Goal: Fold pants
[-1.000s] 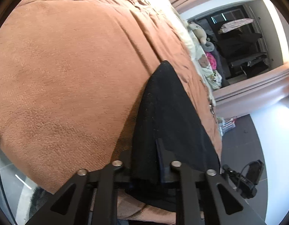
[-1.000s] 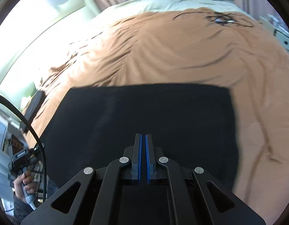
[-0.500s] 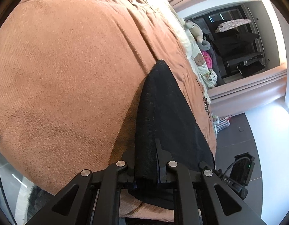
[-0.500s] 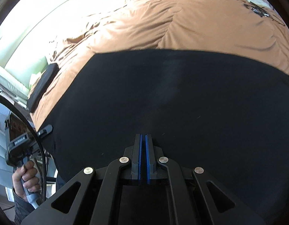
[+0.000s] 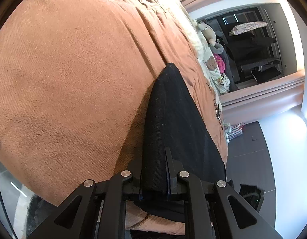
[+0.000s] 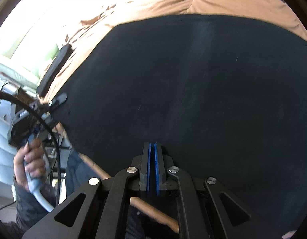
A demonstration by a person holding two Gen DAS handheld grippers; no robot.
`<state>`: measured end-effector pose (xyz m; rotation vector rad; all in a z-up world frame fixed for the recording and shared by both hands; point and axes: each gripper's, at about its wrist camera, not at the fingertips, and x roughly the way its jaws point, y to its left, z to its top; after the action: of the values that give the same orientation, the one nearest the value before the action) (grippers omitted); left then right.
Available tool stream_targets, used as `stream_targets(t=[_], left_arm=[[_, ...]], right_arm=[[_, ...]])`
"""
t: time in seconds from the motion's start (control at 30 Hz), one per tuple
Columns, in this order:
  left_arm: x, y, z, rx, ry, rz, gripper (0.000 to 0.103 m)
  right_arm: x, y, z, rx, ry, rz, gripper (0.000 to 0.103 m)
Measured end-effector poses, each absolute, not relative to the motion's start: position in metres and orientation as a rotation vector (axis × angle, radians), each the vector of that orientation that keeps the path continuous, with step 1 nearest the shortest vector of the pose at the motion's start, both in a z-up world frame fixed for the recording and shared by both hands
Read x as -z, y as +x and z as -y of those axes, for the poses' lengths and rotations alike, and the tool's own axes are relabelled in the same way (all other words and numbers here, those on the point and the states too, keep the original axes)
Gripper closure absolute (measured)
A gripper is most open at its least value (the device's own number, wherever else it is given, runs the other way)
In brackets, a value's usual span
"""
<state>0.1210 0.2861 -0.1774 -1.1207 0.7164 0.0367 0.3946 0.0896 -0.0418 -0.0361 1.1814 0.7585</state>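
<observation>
1. A bedroom: a wide bed covered by a rust-brown blanket (image 5: 69, 75) with a nubbly, towel-like weave fills most of both views. Cream bedding and soft toys (image 5: 210, 33) lie along the bed's far edge, with a dark open wardrobe beyond.
2. The black pants (image 6: 193, 83) lie on the blanket near the bed's edge, already folded into a broad, flat slab with straight edges. The cloth is matte, finely ribbed and dotted with lint.
3. The left gripper (image 5: 154, 171) pinches one edge of the folded pants between its black fingers. The thick stack of layers keeps the jaws slightly apart, and blue pad lining shows beside the fabric.
4. In the left wrist view the gripped edge runs away from the camera as a rounded ridge, narrowing to a point on the blanket. This hold probably pins the layers so they do not slide.
5. The right gripper (image 6: 152, 159) has its blue-lined jaws pressed together with nothing between them. It hangs low over the middle of the pants, pointing steeply down, likely to press or smooth the surface; whether the tips touch the cloth cannot be told.
6. At the left edge of the right wrist view, the person's left hand (image 6: 30, 159) grips a pale handle, with a black cable looping past.
</observation>
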Motion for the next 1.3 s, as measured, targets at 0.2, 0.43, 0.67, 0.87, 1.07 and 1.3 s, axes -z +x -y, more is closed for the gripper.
stream_targets(t=[0.2,0.43,0.67,0.87,1.07,1.3], left_arm=[[0.181,0.12,-0.288,-0.052,-1.139,-0.717,0.087],[0.181,0.118,-0.29,-0.053,-1.149,-0.715,0.087],[0.185,0.116,-0.291,-0.075,-1.169,-0.716,0.082],[0.185,0.117,-0.29,-0.092,-1.175,-0.713,0.082],[0.185,0.118,-0.287,-0.115,-1.172,-0.711,0.082],[0.184,0.118,-0.285,-0.131,-1.17,-0.703,0.084]], right_arm=[[0.028,0.408,-0.086,-0.722,-0.047,-1.151,0.103],[0.021,0.455,-0.09,-0.667,-0.015,-1.13,0.103],[0.021,0.497,-0.1,-0.622,0.008,-1.121,0.103],[0.019,0.528,-0.109,-0.587,0.033,-1.109,0.103],[0.017,0.556,-0.113,-0.55,0.075,-1.094,0.103],[0.024,0.565,-0.107,-0.503,0.171,-1.062,0.103]])
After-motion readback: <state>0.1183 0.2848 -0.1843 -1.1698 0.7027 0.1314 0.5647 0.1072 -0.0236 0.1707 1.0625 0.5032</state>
